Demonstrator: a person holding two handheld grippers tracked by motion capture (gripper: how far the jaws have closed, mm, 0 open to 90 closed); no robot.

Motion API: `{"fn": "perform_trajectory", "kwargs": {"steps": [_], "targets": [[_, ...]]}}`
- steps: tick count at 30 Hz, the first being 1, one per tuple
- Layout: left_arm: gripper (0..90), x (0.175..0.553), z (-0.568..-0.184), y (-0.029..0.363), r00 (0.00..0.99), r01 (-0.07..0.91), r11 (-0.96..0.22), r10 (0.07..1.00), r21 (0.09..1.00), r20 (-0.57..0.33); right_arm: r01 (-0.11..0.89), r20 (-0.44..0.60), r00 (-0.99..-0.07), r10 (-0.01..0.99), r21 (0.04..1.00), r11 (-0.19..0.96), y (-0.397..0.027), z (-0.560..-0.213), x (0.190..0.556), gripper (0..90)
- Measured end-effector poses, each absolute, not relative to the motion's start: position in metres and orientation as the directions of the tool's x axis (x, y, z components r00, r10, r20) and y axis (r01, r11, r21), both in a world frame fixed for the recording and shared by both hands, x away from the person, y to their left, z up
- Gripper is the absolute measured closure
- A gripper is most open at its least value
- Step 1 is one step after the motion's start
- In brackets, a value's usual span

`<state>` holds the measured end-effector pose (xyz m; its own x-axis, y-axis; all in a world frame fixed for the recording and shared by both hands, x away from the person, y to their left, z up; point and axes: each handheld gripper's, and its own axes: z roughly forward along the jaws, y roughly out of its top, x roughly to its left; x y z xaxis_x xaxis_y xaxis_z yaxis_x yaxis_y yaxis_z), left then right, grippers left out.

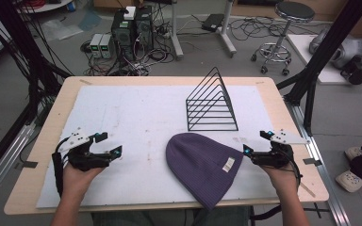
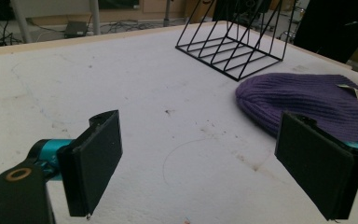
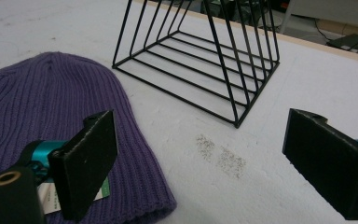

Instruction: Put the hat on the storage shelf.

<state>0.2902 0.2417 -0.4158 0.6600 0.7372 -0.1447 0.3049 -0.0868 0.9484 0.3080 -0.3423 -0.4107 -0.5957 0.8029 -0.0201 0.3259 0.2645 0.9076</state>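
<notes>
At lower left of the high view the left gripper rests on the white mat, jaws wide apart and empty. The purple beanie lies flat at lower centre — just below the black wire rack. At lower right, just beside the beanie's edge, the right gripper also stands wide open — nothing between its pads.

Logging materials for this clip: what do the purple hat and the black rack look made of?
Purple hat: soft ribbed knit, likely wool or acrylic yarn, matte, with a sewn pale label.
Black rack: thin rigid rods, probably painted or coated metal wire, smooth, evenly black.
</notes>
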Motion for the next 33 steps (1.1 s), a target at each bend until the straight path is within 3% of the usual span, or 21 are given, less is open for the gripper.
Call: {"fn": "perform_trajectory", "kwargs": {"steps": [26, 33], "targets": [[15.1, 0.296, -0.420, 0.228, 0.670, 0.340, -0.094, 0.723, 0.936, -0.171, 0.330, 0.001, -0.590, 0.807, 0.913, 0.240, -0.345, -0.409, 0.308, 9.5], [15.2, 0.304, -0.415, 0.199, 0.704, 0.326, -0.120, 0.693, 0.938, -0.156, 0.326, -0.009, -0.594, 0.804, 0.911, 0.251, -0.343, -0.410, 0.309, 9.5]]}}
